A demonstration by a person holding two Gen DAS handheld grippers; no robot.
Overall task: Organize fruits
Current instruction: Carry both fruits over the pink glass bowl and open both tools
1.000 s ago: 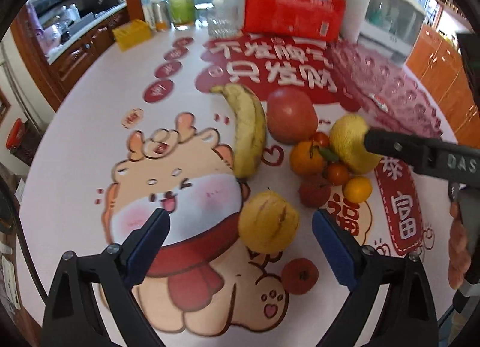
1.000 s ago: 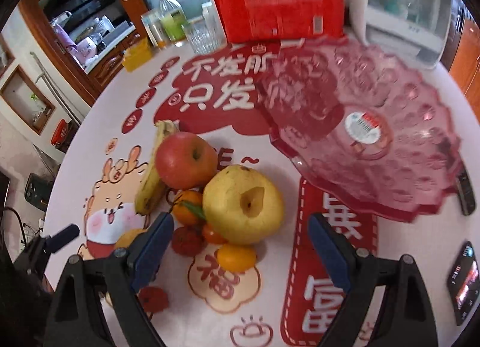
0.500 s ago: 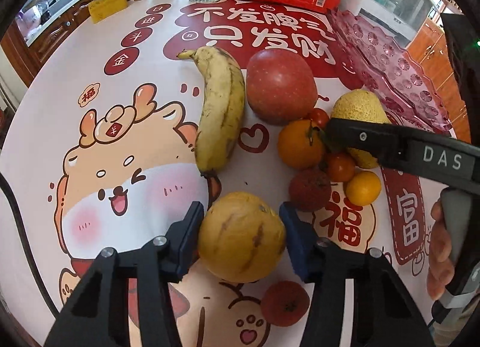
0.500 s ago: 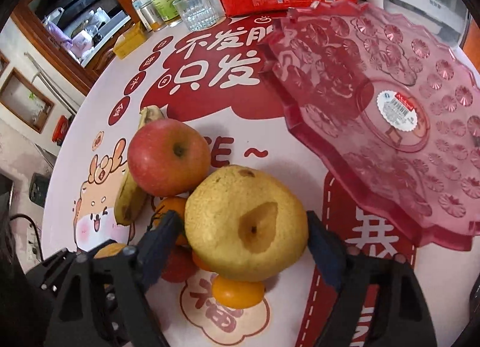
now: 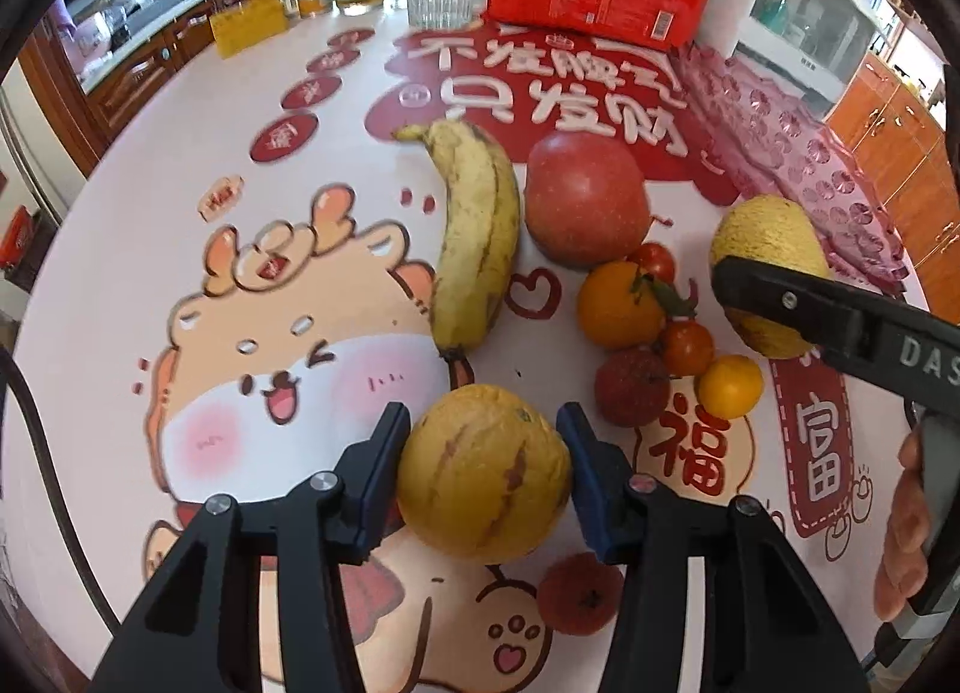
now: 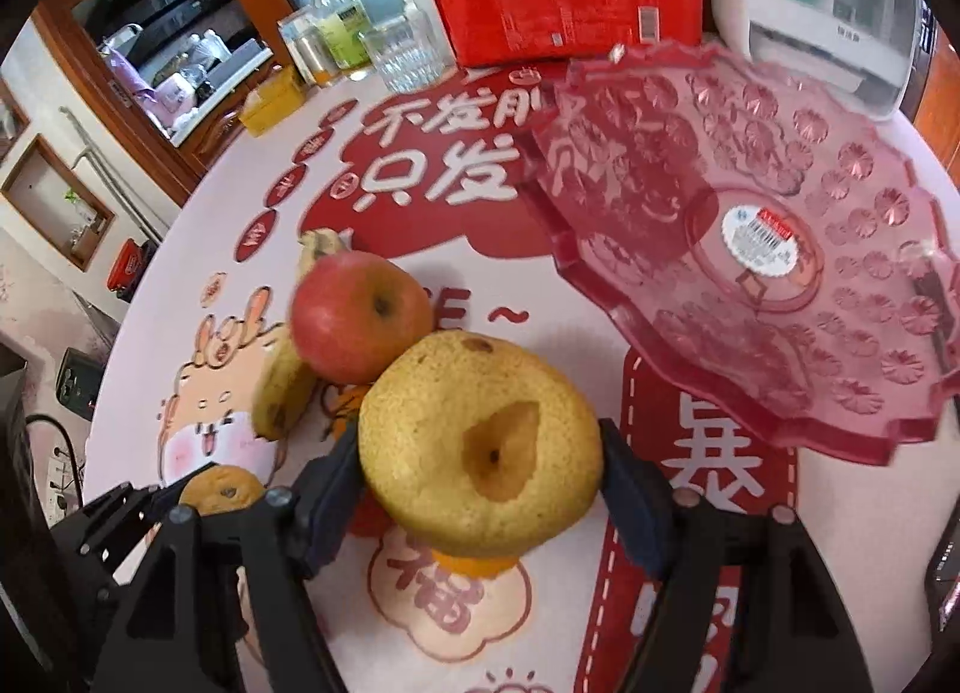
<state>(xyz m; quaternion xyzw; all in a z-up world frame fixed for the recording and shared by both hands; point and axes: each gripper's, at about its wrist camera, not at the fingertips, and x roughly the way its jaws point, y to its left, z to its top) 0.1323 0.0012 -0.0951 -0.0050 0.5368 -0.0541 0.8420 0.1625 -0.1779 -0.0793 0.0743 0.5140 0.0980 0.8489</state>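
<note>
Yellow pear [image 6: 480, 447] now lifted, right gripper [image 6: 480, 489] clamping it.

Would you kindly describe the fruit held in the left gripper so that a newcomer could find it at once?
Start at the cartoon animal on the tablecloth; just right of its face, below the tip of the banana, the left gripper clamps a round yellow fruit. Unlike the plain, rough-skinned pear in the right gripper, it is smooth and marked with purplish-brown streaks.
</note>
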